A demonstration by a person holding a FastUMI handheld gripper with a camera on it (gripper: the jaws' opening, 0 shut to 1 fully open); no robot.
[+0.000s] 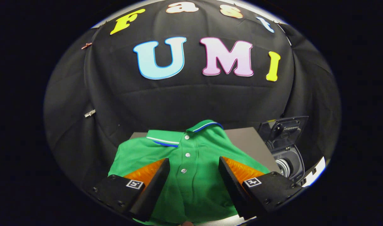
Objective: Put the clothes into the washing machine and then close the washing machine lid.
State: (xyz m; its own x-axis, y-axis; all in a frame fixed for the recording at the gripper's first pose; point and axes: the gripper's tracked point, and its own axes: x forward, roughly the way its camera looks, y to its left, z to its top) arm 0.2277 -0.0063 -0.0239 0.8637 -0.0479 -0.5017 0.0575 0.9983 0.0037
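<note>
A green polo shirt [191, 166] with a white-and-blue striped collar and a white button placket lies spread on a grey table [251, 141]. My gripper [194, 163] hovers over the shirt's chest, open wide, with the placket showing in the gap between the two fingers. Neither finger presses on the cloth. To the right of the table stands a small dark washing machine [287, 157] with its lid [284, 128] raised and its drum opening facing up.
Black cloth forms the booth's wall behind the table and on both sides. The washing machine sits just past the table's right edge, close to my right finger. A bare strip of table shows between the shirt and the machine.
</note>
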